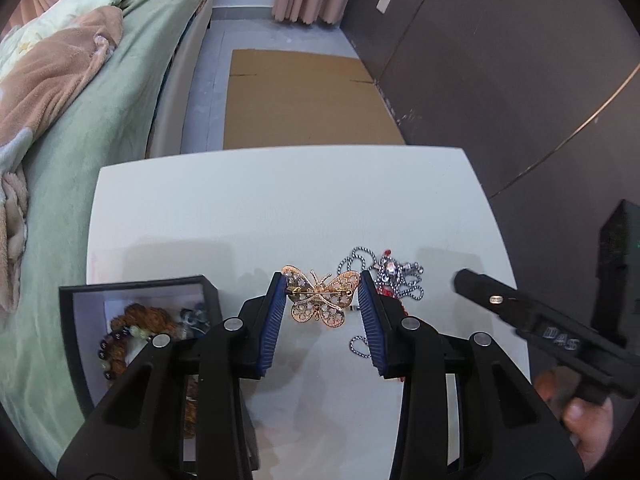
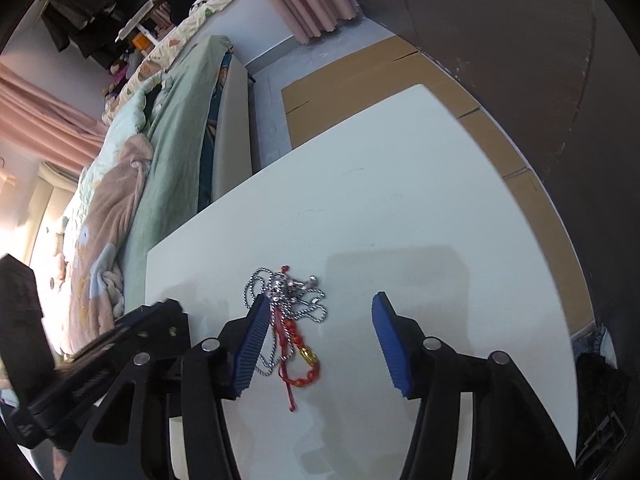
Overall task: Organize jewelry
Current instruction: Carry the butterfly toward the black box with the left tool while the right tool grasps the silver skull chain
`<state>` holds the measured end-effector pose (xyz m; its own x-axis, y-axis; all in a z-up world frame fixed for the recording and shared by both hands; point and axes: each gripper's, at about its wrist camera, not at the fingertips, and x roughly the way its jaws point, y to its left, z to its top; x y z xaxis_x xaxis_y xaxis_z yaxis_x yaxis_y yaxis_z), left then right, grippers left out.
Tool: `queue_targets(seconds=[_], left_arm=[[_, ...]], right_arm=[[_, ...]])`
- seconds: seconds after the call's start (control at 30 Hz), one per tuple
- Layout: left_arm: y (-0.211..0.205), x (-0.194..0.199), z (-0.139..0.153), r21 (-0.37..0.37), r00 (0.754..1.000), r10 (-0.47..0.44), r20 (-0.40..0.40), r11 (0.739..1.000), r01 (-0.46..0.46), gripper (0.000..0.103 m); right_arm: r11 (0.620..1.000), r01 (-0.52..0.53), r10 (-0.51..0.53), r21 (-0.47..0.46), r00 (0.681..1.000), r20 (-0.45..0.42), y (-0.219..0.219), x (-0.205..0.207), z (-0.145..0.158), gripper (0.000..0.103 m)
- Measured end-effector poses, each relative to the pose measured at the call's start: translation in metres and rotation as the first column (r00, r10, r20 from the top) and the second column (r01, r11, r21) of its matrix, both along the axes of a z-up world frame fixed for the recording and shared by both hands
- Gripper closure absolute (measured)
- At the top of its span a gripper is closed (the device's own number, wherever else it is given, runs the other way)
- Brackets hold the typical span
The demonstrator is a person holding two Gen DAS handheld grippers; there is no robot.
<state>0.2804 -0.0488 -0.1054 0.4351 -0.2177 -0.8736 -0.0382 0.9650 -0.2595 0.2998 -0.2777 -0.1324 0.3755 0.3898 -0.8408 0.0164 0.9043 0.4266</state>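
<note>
Gold filigree butterfly brooch [image 1: 319,297] sits clamped by its wing edges between the blue pads of the left gripper [image 1: 322,300], apparently lifted clear of the white table [image 1: 280,208]; likely bound for the open black box [image 1: 138,286] just left, which already holds bead bracelets [image 1: 136,330]. The right gripper [image 2: 318,322] stands released, jaws straddling the tangled silver chain [image 2: 286,294] and red cord bracelet [image 2: 298,356], neither gripped. Beyond, the tabletop runs bare to its far edge; bed [image 1: 100,120] close on the left.
</note>
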Motion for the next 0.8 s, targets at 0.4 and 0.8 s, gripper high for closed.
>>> queue_targets(seconds=[0.4, 0.8], left_arm=[[0.041, -0.004, 0.005, -0.100, 0.999, 0.038, 0.012, 0.994, -0.037, 0.066], [0.072, -0.015, 0.022, -0.140, 0.998, 0.058, 0.039, 0.989, -0.052, 0.066]], right_arm=[[0.970, -0.117, 0.124, -0.213, 0.992, 0.020, 0.060, 0.021, -0.014, 0.051], [0.940, -0.217, 0.221, -0.262, 0.975, -0.014, 0.075, 0.015, -0.020, 0.084]])
